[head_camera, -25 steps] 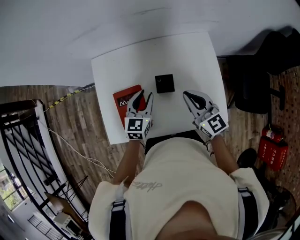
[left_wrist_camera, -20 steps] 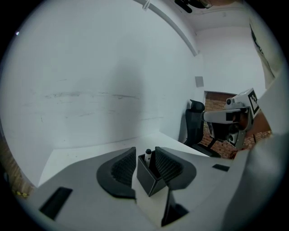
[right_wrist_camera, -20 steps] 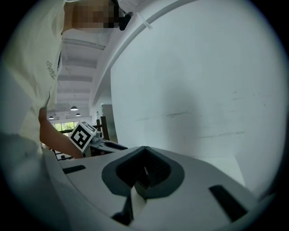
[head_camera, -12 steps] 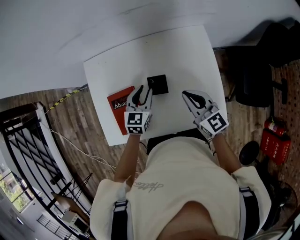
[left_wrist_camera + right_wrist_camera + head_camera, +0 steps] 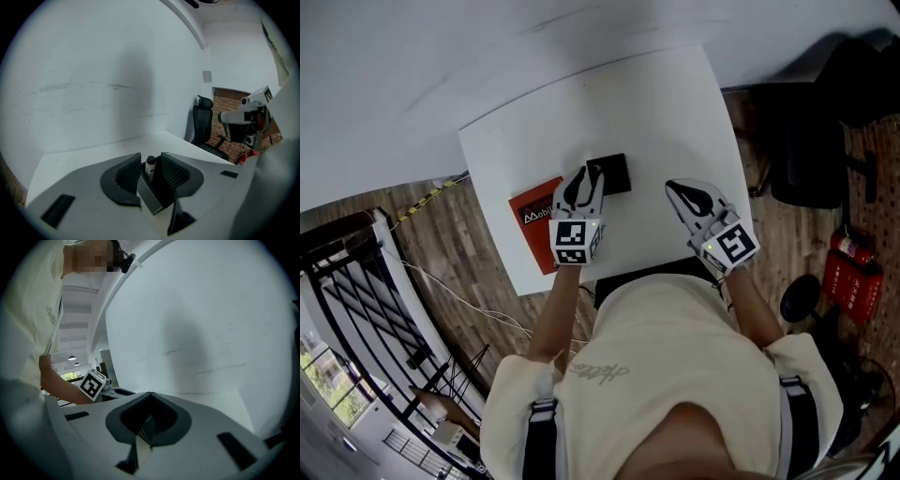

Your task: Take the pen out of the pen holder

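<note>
While the pen [image 5: 150, 165] stands upright in the black pen holder [image 5: 152, 199] on the white table [image 5: 675, 112], dark cap pointing up, the left gripper [image 5: 150, 158] holds its jaws spread on either side, pads not closed on it. The pen's lower length is hidden inside the holder, and the head view cannot resolve it. The right gripper [image 5: 150, 394], jaws pressed together and empty, hangs well apart.
</note>
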Demonstrator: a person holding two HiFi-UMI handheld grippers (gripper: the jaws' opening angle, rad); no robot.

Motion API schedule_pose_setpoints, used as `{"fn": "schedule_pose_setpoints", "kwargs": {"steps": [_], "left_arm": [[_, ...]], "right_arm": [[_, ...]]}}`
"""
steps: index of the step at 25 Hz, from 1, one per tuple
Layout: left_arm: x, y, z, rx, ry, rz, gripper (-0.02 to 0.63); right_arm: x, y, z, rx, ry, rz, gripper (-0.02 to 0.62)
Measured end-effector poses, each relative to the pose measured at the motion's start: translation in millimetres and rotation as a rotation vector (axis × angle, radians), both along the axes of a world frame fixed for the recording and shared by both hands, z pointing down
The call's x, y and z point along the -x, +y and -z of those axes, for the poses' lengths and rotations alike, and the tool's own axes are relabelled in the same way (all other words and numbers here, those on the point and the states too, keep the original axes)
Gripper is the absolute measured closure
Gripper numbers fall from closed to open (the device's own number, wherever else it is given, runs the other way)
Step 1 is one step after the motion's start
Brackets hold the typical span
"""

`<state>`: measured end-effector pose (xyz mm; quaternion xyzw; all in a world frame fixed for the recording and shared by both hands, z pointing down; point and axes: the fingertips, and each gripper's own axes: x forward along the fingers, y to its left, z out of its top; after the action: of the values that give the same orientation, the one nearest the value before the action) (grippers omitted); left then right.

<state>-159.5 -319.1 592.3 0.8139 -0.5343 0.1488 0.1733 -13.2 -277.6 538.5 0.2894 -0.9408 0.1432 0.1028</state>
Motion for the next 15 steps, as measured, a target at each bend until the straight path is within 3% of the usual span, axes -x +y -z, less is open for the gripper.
{"fn": "schedule_pose_setpoints", "kwargs": {"steps": [15], "left_arm": [[-8.9,-13.2,-16.7,0.043,-0.032,-0.034,0.46]], "right_arm": [[-7.0,-13.3,-8.4,0.024,0.0,-0.02,0.588]]}}
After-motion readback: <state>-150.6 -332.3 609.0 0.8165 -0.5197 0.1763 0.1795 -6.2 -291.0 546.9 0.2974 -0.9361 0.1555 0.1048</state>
